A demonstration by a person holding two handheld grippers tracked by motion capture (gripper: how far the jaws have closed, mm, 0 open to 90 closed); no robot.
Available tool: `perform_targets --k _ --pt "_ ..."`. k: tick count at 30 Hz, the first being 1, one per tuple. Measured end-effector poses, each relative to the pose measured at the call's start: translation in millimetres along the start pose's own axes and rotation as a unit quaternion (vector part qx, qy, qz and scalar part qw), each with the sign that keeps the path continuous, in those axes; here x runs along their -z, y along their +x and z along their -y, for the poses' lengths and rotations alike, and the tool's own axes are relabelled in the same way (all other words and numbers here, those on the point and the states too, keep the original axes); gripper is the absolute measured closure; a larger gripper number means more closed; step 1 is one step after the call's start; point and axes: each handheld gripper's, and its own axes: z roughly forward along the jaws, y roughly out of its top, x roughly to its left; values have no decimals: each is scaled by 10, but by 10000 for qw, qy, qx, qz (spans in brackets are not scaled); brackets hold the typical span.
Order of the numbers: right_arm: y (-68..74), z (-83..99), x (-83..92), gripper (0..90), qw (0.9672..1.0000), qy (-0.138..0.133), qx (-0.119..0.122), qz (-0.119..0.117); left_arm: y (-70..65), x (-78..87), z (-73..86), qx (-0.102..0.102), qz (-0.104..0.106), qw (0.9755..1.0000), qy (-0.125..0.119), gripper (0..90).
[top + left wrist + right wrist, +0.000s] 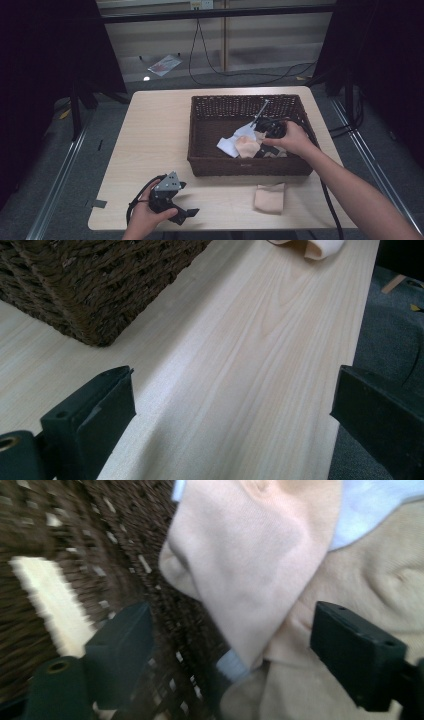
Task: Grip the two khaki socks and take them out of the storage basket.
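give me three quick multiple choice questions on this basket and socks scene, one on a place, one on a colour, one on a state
1. Where does the folded peach sock lie?
A in the basket
B on the table in front of the basket
C on the floor

2. What colour is the wicker basket?
A dark brown
B white
C red

3. How do the left gripper jaws stand?
A shut on a sock
B shut on nothing
C open over bare table

B: it lies on the wood by the near wall.
A: the weave is dark brown.
C: wood shows between the jaws.

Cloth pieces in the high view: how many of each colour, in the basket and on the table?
Peach pieces: 2, one in the basket, one on the table
White pieces: 1, in the basket
Total: 3
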Motion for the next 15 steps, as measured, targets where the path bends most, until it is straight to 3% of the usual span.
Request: perform_targets --k 1,2,4,5,7,15 --pt "-2 -15 -38 190 10000 5 -31 84 2 0 1 -1 10 10000 -20 32" --pt "-8 -25 -67 271 9998 57 -13 173 3 0 1 -12 2 10000 -37 32" --pt "-19 -31 -98 531 9993 70 91 344 10 13 6 -34 -26 10000 4 32" --pt "-36 -28 -82 699 9996 6 45 272 12 12 13 -23 -7 10000 -27 32" --pt "-54 -20 -42 832 9999 -154 -36 4 17 20 21 -10 -18 10000 -17 32" --pt "-19 7 192 864 9992 -328 -106 -189 5 13 12 0 -31 10000 -27 32"
